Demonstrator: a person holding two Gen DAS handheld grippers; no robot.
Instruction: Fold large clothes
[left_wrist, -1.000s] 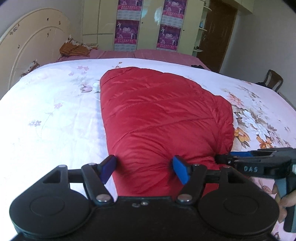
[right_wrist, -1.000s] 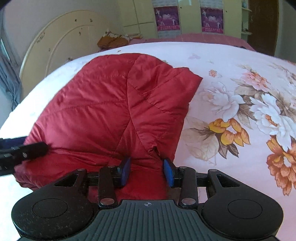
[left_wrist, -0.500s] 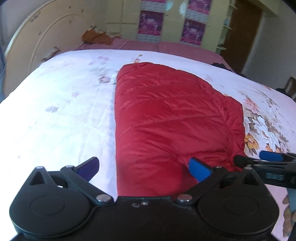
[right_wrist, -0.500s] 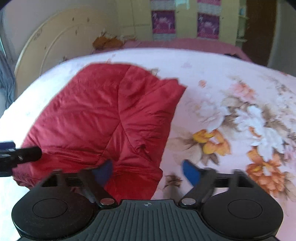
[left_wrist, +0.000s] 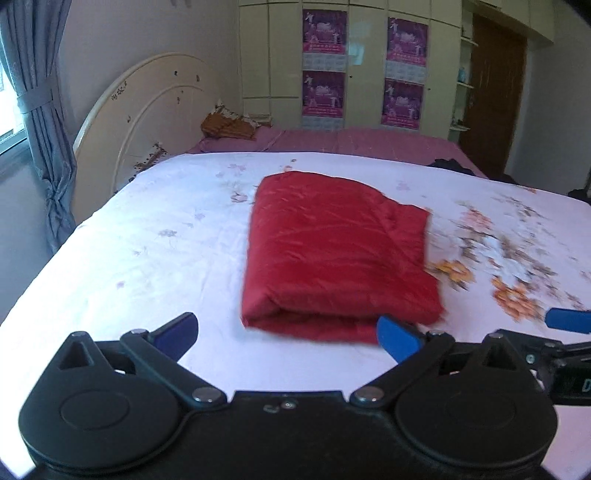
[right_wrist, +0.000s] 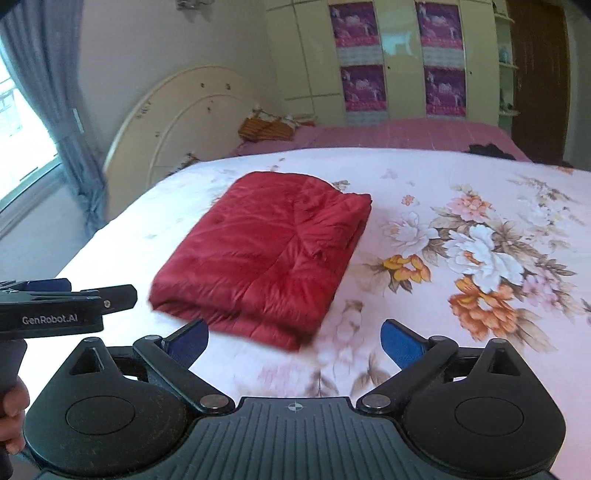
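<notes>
A red quilted jacket (left_wrist: 336, 254) lies folded into a rectangle on the bed; it also shows in the right wrist view (right_wrist: 266, 254). My left gripper (left_wrist: 288, 334) is open and empty, held back from the jacket's near folded edge. My right gripper (right_wrist: 293, 338) is open and empty, just short of the jacket's near right corner. The left gripper's body (right_wrist: 55, 310) shows at the left of the right wrist view. The right gripper's blue fingertip (left_wrist: 569, 319) shows at the right edge of the left wrist view.
The bed has a white floral sheet (right_wrist: 461, 251) with a pink sheet (left_wrist: 369, 140) behind. A cream headboard (left_wrist: 147, 110) stands at the back left, with a blue curtain (left_wrist: 33, 110) and window beside it. Wardrobe doors with posters (left_wrist: 325, 62) line the far wall.
Both grippers opened, let go of the jacket and pulled back and up from it. The jacket now lies folded on the bed.
</notes>
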